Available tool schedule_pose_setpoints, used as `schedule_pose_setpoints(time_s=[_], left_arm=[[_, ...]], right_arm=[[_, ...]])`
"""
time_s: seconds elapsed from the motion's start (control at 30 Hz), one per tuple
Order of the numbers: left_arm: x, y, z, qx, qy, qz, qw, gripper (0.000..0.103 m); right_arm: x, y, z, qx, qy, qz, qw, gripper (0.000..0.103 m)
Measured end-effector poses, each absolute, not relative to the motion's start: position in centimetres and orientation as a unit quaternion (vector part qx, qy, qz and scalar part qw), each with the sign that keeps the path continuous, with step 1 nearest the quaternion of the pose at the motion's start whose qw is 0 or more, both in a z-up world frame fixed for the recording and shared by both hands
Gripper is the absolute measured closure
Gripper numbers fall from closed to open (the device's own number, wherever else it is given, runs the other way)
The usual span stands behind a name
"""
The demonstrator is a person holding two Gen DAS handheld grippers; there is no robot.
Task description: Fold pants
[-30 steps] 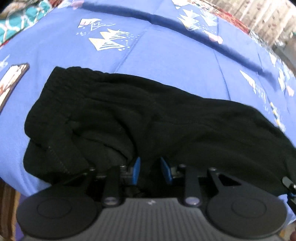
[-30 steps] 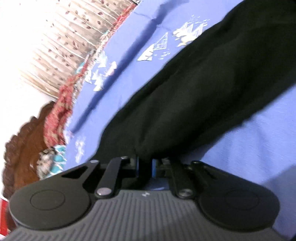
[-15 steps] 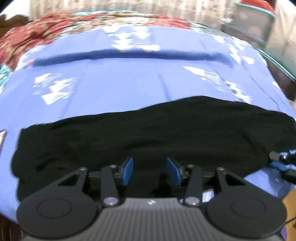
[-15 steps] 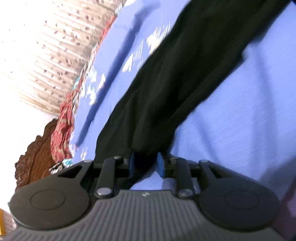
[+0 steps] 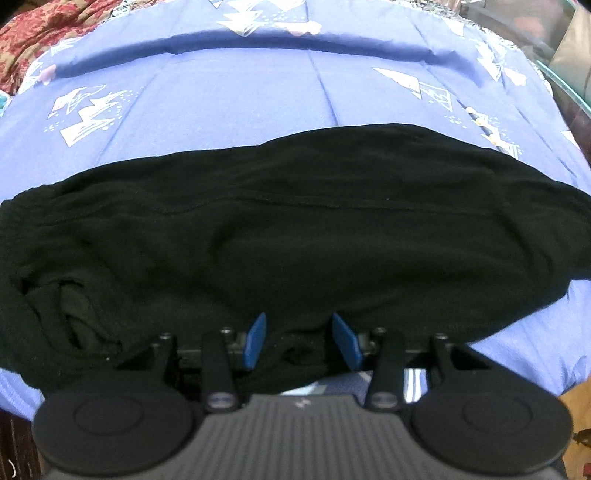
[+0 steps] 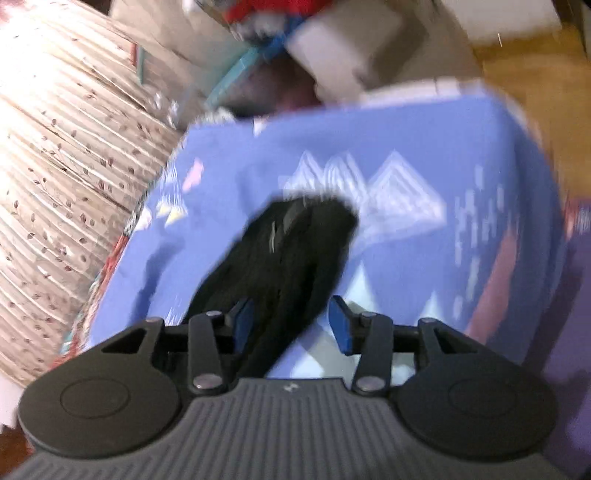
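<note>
Black pants (image 5: 295,229) lie folded lengthwise in a long band across the blue patterned bedsheet (image 5: 236,92). My left gripper (image 5: 300,339) sits at their near edge. Its blue pads (image 5: 255,339) stand apart, with black cloth lying loose between and under them. In the blurred right wrist view the end of the pants leg (image 6: 295,251) runs away from my right gripper (image 6: 291,325). Its jaws are opening. The cloth lies against the left pad (image 6: 242,325), and the right pad is clear of it.
A pale leaf-print curtain (image 6: 55,166) hangs left of the bed. A red patterned cover (image 5: 33,33) lies at the sheet's far left. A teal-rimmed container (image 6: 243,70) stands beyond the bed corner, and wooden floor (image 6: 535,55) shows at the right.
Both grippers' jaws have widened and let go of the cloth. The left one slid along the near edge as the pants settled flat. The right one swung round toward the leg end.
</note>
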State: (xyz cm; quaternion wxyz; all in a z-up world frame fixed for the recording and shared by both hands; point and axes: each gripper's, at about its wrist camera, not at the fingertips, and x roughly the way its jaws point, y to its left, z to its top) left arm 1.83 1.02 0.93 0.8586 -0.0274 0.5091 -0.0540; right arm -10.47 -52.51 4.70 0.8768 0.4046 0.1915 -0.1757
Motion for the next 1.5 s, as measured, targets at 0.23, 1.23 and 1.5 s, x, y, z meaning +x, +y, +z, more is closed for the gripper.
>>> schedule_pose_setpoints(time_s=[0.23,1.23,1.5], left_arm=[[2.4,0.0,0.9,-0.014,0.515,-0.032,0.857,0.059],[3.0,-6.0,2.3,-0.01,0.518,-0.068,0.852,0.055],[3.1,-7.9,2.1,0.012,0.511,-0.082,0.855,0.049]], right_arm=[[-5.1,-53.6,4.5,0.281,0.258,-0.142,0.913,0.055],[2.9,-54.3,6.3,0.134,0.3,-0.046,0.943,0.078],[1.6,-62.8,6.9,0.253,0.247,-0.188,0.917,0.1]])
